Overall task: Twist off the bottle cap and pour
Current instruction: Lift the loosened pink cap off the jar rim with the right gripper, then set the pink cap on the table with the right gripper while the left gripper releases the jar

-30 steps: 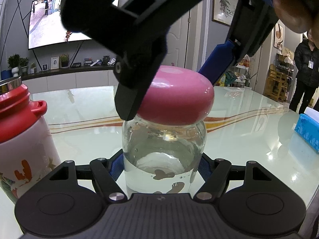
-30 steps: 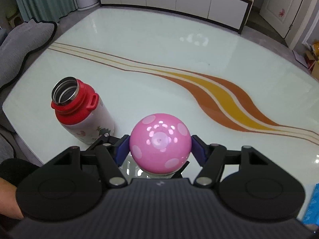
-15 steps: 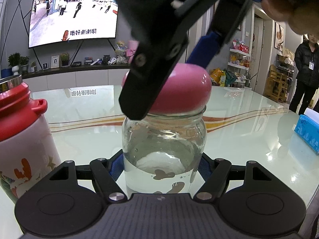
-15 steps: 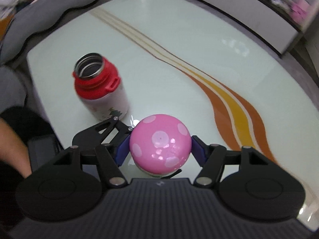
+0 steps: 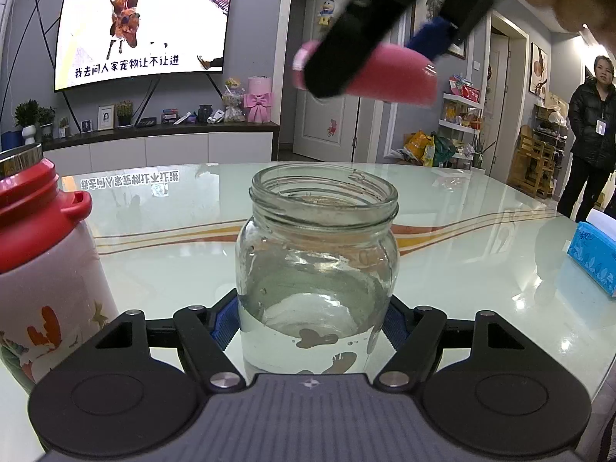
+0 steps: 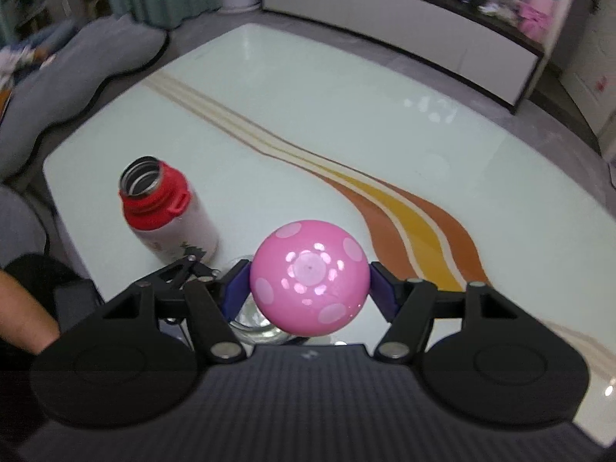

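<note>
— Gripping the glass jar (image 5: 315, 269) low on its body, the left gripper (image 5: 312, 319) has its blue pads (image 5: 225, 323) pressed against both sides of the glass. How much of the jar shows?

— Its mouth is open and uncapped, with clear water in the lower part. Its base is hidden behind the gripper's grey housing, so where it meets the glass tabletop (image 5: 481, 269) cannot be seen.

— And the right gripper (image 6: 310, 279)?

— It is closed on the pink mushroom cap (image 6: 310, 279), one pad on each side. In the left wrist view that cap (image 5: 396, 77) hangs tilted well above the jar, blurred and partly covered by a black finger (image 5: 358, 38). In the right wrist view only a sliver of the jar (image 6: 250, 321) peeps out under the cap.

— What stands beside the jar?

— A red-topped flask (image 6: 165, 211), lid off, steel mouth open; the left wrist view cuts it off at the frame edge. A blue tissue pack (image 5: 593, 261) is likewise cropped at the right. A bare forearm (image 6: 23, 315) enters from the left edge of the right wrist view. A person in a dark coat (image 5: 589, 134) stands beyond the table.
</note>
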Demonstrator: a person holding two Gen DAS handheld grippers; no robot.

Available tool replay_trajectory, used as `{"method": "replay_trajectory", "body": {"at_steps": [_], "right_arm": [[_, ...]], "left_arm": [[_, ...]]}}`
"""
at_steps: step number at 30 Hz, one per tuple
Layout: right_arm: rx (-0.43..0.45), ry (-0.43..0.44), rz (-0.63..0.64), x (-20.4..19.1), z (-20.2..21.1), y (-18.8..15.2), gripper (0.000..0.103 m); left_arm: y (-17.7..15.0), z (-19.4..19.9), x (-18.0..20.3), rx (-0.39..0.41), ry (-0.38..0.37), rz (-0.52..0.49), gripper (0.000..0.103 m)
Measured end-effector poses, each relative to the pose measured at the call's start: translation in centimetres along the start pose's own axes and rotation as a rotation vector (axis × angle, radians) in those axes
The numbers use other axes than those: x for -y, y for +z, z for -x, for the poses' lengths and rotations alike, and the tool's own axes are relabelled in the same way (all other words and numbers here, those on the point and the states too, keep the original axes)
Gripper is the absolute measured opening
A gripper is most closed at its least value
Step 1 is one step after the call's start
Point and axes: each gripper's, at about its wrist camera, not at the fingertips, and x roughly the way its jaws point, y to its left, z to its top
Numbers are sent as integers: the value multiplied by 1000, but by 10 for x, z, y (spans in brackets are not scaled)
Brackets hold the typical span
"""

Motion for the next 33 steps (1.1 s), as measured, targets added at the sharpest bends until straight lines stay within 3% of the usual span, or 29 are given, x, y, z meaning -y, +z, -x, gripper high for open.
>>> {"method": "replay_trajectory", "body": {"at_steps": [7,16,33], "right_arm": [[13,-103,-230,31,-13,-35,64],[-115,-219,-435,56,-63,-72,65],[-166,-233,-521,52,-95,-92,65]], "left_arm": [[0,3,-11,1,0,-1,75],[-3,10,-15,2,1,-2,75],[-4,17,-12,0,0,0,75]]}}
